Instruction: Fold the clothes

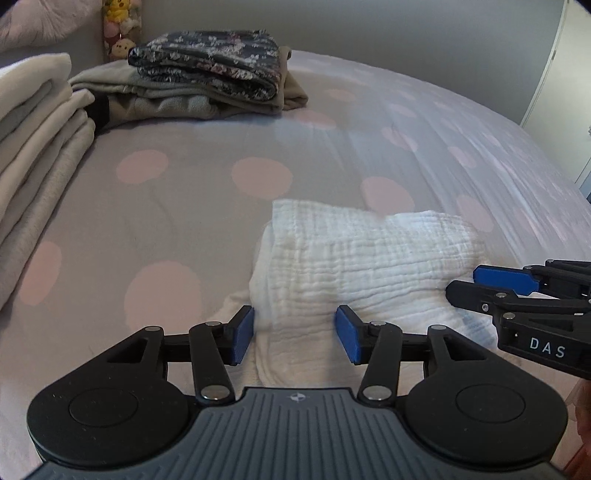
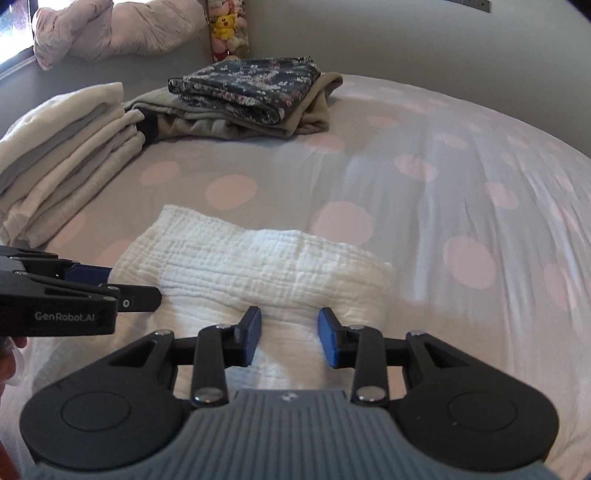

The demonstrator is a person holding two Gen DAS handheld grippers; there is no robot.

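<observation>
A white crinkled muslin cloth [image 1: 369, 258] [image 2: 258, 266] lies folded into a thick bundle on the grey bedsheet with pink dots [image 1: 177, 206]. My left gripper [image 1: 295, 332] hovers over the cloth's near left end, open, with the blue pads apart on either side of a fold and not pressing it. My right gripper [image 2: 290, 338] stands open over the near right part of the cloth, nothing pinched. Each gripper shows in the other's view: the right gripper [image 1: 463, 282] comes in from the right, and the left gripper [image 2: 136, 286] from the left.
A stack of folded cream cloths [image 1: 37, 147] [image 2: 62, 158] lies at the left. Behind it a folded dark floral garment [image 1: 210, 62] [image 2: 247, 85] rests on beige clothes. Plush toys [image 2: 225, 26] and a pink quilt [image 2: 110, 29] sit by the wall.
</observation>
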